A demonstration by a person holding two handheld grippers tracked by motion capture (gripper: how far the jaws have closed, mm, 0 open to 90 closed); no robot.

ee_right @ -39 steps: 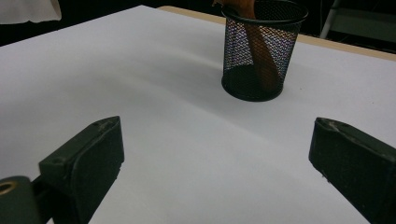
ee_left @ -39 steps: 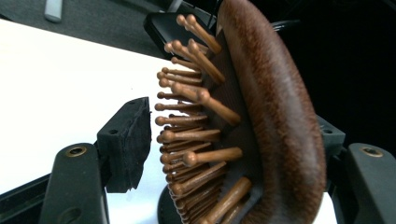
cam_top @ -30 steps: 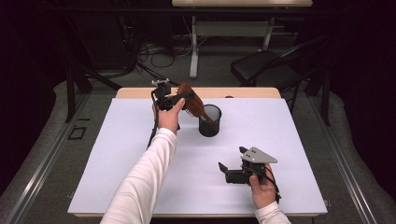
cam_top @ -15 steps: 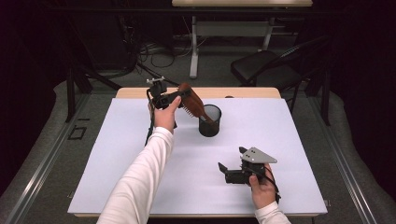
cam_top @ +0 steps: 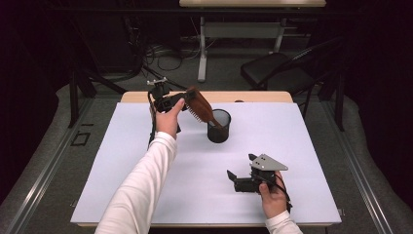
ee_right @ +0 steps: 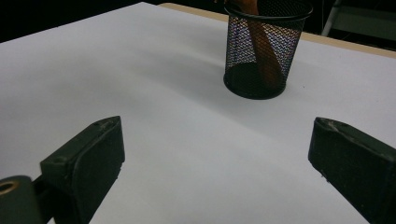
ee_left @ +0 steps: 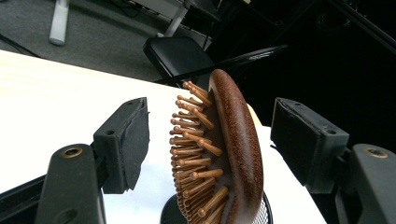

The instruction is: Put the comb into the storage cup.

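Observation:
A brown wooden hairbrush [cam_top: 199, 106] leans to the left out of a black mesh cup [cam_top: 218, 127] at the table's far middle, with its handle down inside. My left gripper [cam_top: 184, 101] is open around the brush head. In the left gripper view the brush [ee_left: 233, 149] stands between the two pads with a gap on each side, its bristles facing the left pad. My right gripper [cam_top: 239, 165] rests open on the table near the front right, with nothing in it. In the right gripper view its jaws [ee_right: 215, 126] point at the cup [ee_right: 261, 51], which stands well ahead.
The white table top [cam_top: 122, 161] lies bare around the cup. A black chair [cam_top: 277, 68] and a desk's legs [cam_top: 202, 53] stand on the floor behind the far edge. The person's white sleeve [cam_top: 141, 190] reaches up the left side.
My left gripper has shifted slightly to the left. The brush still leans in the cup, and the right gripper has kept still.

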